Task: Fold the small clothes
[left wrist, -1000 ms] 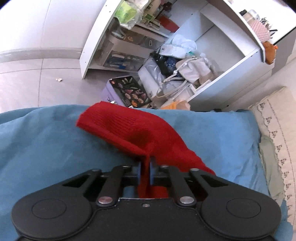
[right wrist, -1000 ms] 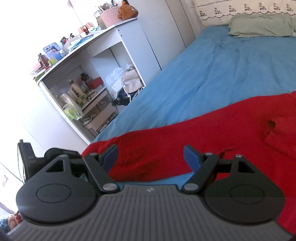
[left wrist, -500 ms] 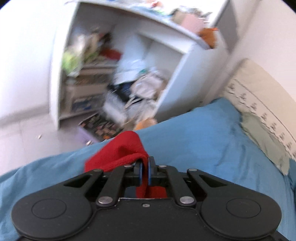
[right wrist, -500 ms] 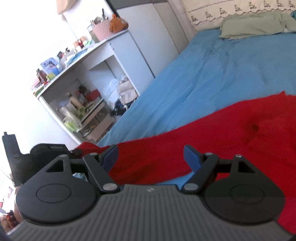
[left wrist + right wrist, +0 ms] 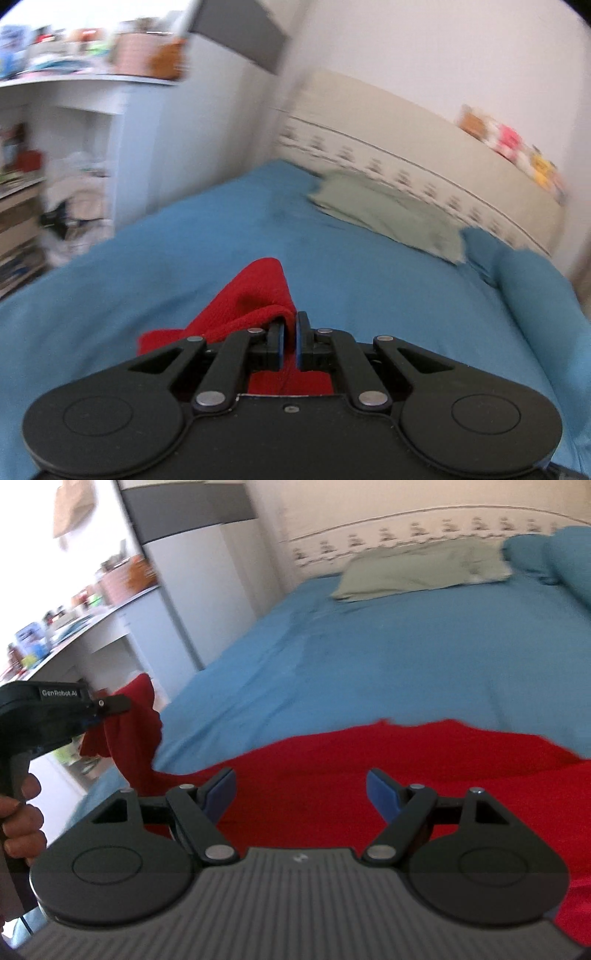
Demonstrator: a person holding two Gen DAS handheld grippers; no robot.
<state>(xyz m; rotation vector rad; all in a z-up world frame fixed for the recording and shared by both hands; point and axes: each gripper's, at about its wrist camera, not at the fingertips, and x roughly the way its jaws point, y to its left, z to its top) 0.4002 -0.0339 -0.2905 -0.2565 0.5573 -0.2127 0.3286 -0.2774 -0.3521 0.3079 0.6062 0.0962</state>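
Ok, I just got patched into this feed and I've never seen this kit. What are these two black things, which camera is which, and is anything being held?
There is no robot arm here. A person holds a two-finger hand tool in each hand, and each tool carries a wide-angle camera looking forward along its fingers.

The left wrist view shows the left gripper. Its jaws are closed on a fold of the red garment, lifting that part off the blue bedsheet.

The right wrist view shows the right gripper with its jaws wide apart, holding nothing, above the rest of the garment spread on the bed. At its left edge you can see the other tool with the raised cloth, and the person's hand on the handle.

A green pillow lies near the headboard.
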